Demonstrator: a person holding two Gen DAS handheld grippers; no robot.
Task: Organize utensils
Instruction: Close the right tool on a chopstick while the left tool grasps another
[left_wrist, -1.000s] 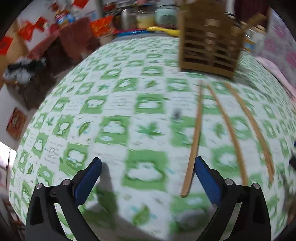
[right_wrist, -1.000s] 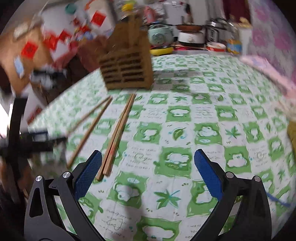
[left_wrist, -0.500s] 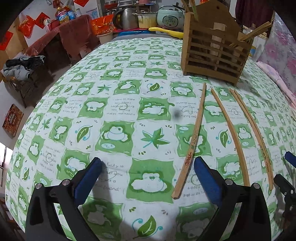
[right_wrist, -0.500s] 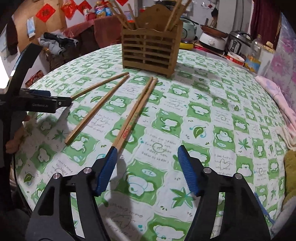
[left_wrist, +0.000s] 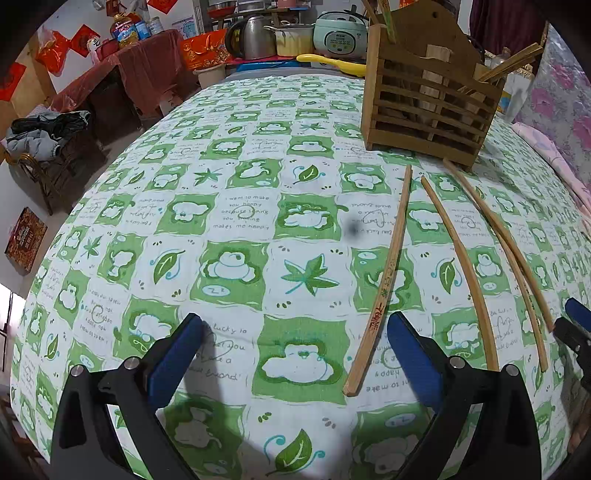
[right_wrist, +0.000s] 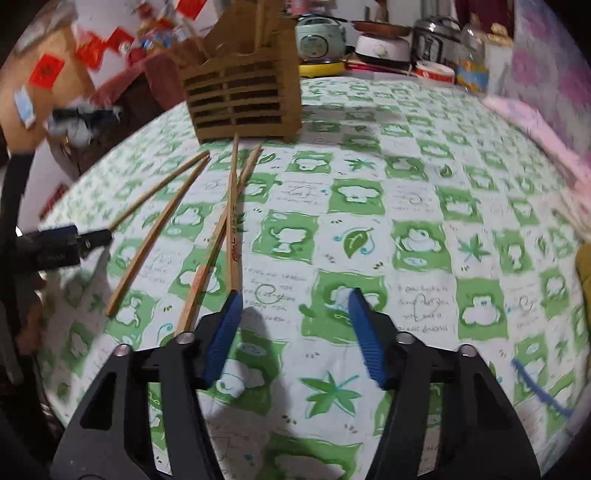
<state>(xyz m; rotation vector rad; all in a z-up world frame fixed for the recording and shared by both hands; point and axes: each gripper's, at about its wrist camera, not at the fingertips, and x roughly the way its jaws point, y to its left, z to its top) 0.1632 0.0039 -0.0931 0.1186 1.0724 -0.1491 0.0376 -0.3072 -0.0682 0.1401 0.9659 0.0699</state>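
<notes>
Both tongs, left (left_wrist: 295, 350) and right (right_wrist: 291, 325), gaped empty; the chopsticks (right_wrist: 233, 229) looked light, stiff, slippery, best pinched mid-shaft.

Two low wrist views close over the tablecloth (left_wrist: 236, 221), both facing the shared wooden holder (right_wrist: 243, 96).

right view motion-blurred | holder (right_wrist: 243, 99) top cropped | chopstick (right_wrist: 233, 221) end behind tongs

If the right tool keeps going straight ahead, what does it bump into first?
Probably nothing soon: ahead of the open right tool lies bare green-and-white patterned tablecloth. The printed wooden chopstick and slatted wooden utensil holder sit left of that line.
</notes>
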